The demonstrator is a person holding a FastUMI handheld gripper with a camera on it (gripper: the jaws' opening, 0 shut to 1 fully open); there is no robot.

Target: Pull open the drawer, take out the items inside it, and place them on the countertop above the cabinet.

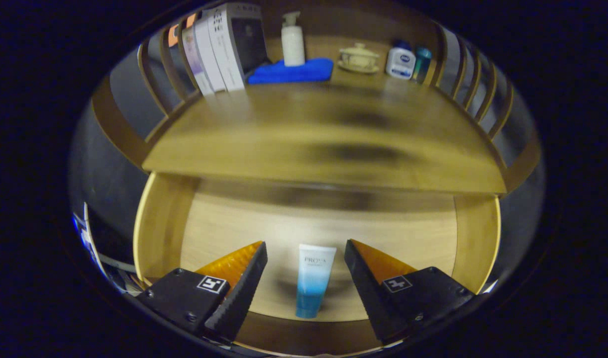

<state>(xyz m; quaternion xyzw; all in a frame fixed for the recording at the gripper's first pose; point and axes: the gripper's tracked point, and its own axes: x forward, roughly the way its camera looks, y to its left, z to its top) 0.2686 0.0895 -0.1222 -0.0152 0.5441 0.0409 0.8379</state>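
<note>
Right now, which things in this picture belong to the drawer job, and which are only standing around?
Part of the job:
- open wooden drawer
- white-and-blue plastic tube, lying in it between the open fingers
- gripper
- wooden countertop

Only standing around, at the back of the countertop:
- white pump bottle
- blue folded cloth
- upright boxes
- cream lidded dish
- two small bottles

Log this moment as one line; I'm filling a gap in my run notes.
drawer: open | tube: lying inside, between the fingers, untouched | gripper: open, above tube | countertop: tube not placed yet
</note>
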